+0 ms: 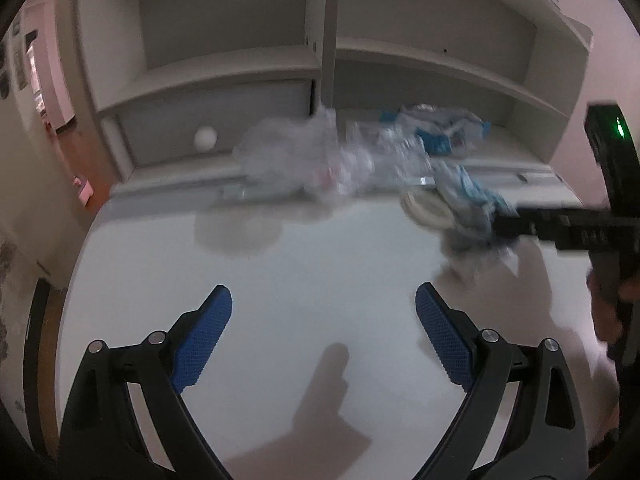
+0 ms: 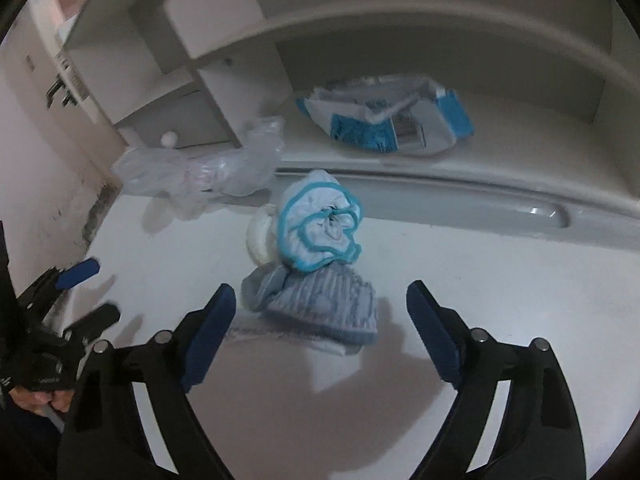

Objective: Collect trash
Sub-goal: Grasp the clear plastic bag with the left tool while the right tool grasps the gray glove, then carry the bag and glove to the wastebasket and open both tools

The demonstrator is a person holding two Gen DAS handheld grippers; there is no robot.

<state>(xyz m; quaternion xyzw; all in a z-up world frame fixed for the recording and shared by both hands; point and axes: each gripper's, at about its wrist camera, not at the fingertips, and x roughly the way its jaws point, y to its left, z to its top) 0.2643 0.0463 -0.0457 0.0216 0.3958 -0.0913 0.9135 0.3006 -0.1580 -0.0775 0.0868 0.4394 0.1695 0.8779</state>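
White counter [image 2: 460, 280] set against a grey-white shelf unit [image 1: 224, 68] with cubbies; pinkish wall to either side.

Trash lies along the back half of the counter. Nearest the right tool [image 2: 320, 300]: a crumpled white cloth with teal edging [image 2: 320, 224], sitting on a ribbed pale-blue rag [image 2: 324, 300], which rests on a flat bit of paper [image 2: 280, 332]. A cream ring-shaped object [image 2: 259, 240] touches the cloth on its left side. The rag lies between the right tool's blue pads, which are spread wide and touch nothing.

Left of the cloth, a clear plastic bag [image 2: 200, 168] sprawls at the shelf's foot. Farther back, in the lower right cubby, a blue-and-white wrapper [image 2: 384, 120] lies crumpled. A small white knob [image 1: 205, 138] shows on the left drawer front.

Left tool [image 1: 324, 312]: jaws released, wide apart, hovering over bare counter, nothing between the pads, well short of the trash. Left wrist view is motion-blurred; the bag and wrapper read as smears there. The right tool's dark body enters that view from the right edge, beside the cloth.
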